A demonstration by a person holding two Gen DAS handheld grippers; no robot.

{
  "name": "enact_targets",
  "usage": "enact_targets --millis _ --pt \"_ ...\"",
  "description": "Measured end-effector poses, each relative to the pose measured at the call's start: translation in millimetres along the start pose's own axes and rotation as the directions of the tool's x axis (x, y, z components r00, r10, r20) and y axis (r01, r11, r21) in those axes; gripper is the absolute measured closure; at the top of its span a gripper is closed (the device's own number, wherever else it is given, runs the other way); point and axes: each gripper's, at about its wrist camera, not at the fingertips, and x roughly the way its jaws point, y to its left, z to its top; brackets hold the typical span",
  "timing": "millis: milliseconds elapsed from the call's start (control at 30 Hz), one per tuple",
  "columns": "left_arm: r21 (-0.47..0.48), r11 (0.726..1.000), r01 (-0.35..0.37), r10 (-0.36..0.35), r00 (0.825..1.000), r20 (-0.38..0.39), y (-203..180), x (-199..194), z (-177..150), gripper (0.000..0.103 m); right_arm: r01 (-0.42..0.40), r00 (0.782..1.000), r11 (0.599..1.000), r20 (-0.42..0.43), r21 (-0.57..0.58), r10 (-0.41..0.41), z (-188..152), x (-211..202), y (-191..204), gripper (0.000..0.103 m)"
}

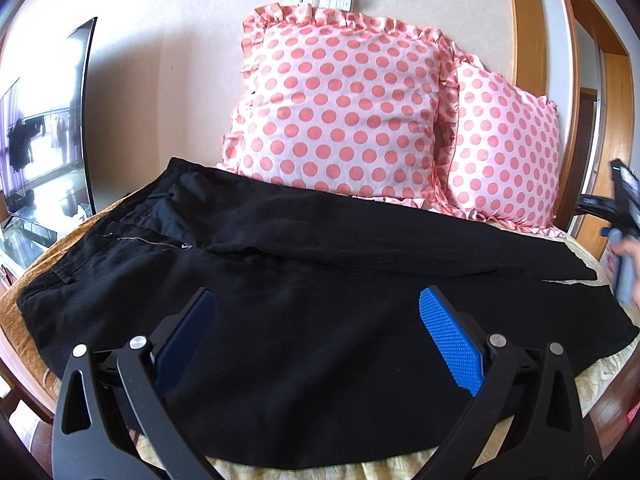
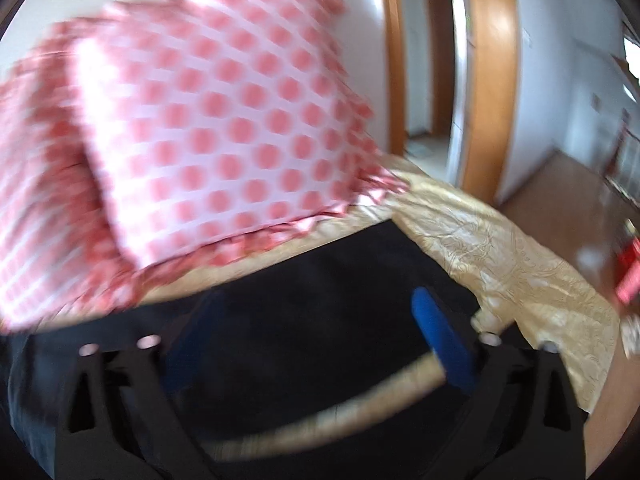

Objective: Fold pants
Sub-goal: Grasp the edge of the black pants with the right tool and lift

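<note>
A: Pants?
B: Black pants [image 1: 280,280], metal zipper, flat on gold brocade bed [image 2: 520,264], by polka-dot pillows [image 1: 340,112].
A: Grippers?
B: Left hand-held gripper [image 1: 318,344] open, empty; right hand-held gripper [image 2: 316,344] open too, blurred.

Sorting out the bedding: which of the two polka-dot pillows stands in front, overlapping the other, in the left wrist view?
The bigger left pillow stands in front; its ruffled right edge covers part of the smaller right pillow, which sits nearer the door frame.

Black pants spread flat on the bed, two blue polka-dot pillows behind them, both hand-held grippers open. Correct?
Not quite: the pillows are pink polka-dot, not blue, as the left wrist view shows. The rest holds: black pants spread on the bed, left hand-held gripper and right hand-held gripper open.
</note>
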Motion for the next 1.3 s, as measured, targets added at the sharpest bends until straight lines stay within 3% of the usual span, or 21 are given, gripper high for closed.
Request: enact_targets --millis 100,233,433,500,567,600,633,733,833,900,1000,1167,1200,1300 --pt "0.010 0.999 -0.032 0.032 0.999 0.011 1.5 7.5 -2.1 0.002 0.107 0.992 0.992 -0.079 0.066 -0.102 22.0 58.0 3.8 0.023" --pt "0.040 0.998 -0.049 0.049 0.999 -0.008 4.5 17.8 -6.3 0.002 0.279 0.950 0.958 -0.167 0.069 -0.265 36.2 121.3 11.1 0.030" --pt "0.078 0.994 -0.077 0.081 0.996 -0.042 9.6 30.6 -12.5 0.002 0.405 0.881 0.908 -0.314 0.112 -0.354 34.3 170.3 8.8 0.033" --pt "0.077 0.995 -0.065 0.068 0.997 -0.046 9.8 30.4 -12.8 0.002 0.400 0.886 0.906 -0.314 0.141 -0.342 29.0 169.5 5.4 0.039" --pt "0.077 0.995 -0.060 0.063 0.997 -0.039 9.5 28.9 -12.4 0.002 0.364 0.904 0.920 -0.293 0.147 -0.311 25.1 164.1 3.2 0.054" --pt "0.081 0.995 -0.059 0.062 0.997 -0.035 9.2 27.8 -12.9 0.002 0.352 0.910 0.924 -0.285 0.150 -0.301 23.9 160.3 0.0 0.070" --pt "0.083 0.995 -0.058 0.061 0.998 -0.036 8.4 27.4 -12.9 0.002 0.331 0.919 0.928 -0.280 0.172 -0.276 23.5 156.6 -6.1 0.080" --pt "0.086 0.995 -0.050 0.053 0.998 -0.030 8.5 22.1 -14.1 0.002 0.159 0.968 0.927 -0.236 0.341 -0.079 17.6 138.8 -36.1 0.092" --pt "0.078 0.996 -0.049 0.050 0.999 -0.016 10.4 13.3 -15.0 0.002 -0.012 0.985 0.902 -0.149 0.432 0.084 10.8 110.7 -59.8 0.093" --pt "0.073 0.996 -0.050 0.051 0.999 -0.009 11.1 8.1 -14.3 0.002 -0.097 0.985 0.890 -0.087 0.445 0.151 7.6 87.9 -68.1 0.094" --pt "0.066 0.997 -0.047 0.047 0.999 0.002 11.0 1.3 -13.7 0.002 -0.250 0.964 0.863 0.028 0.440 0.264 -4.2 39.1 -88.1 0.094" --pt "0.066 0.997 -0.042 0.041 0.999 0.020 9.0 -8.8 -15.8 0.002 -0.458 0.888 0.777 0.169 0.432 0.429 -68.6 -57.4 -130.6 0.094" --pt "0.063 0.997 -0.039 0.038 0.999 0.023 8.7 -10.0 -16.4 0.002 -0.465 0.883 0.767 0.172 0.442 0.436 -79.4 -60.7 -138.7 0.094" --pt "0.047 0.999 -0.021 0.020 0.999 0.031 8.5 -13.0 -17.0 0.002 -0.406 0.904 0.760 0.097 0.507 0.417 -130.6 -75.6 -163.3 0.094"
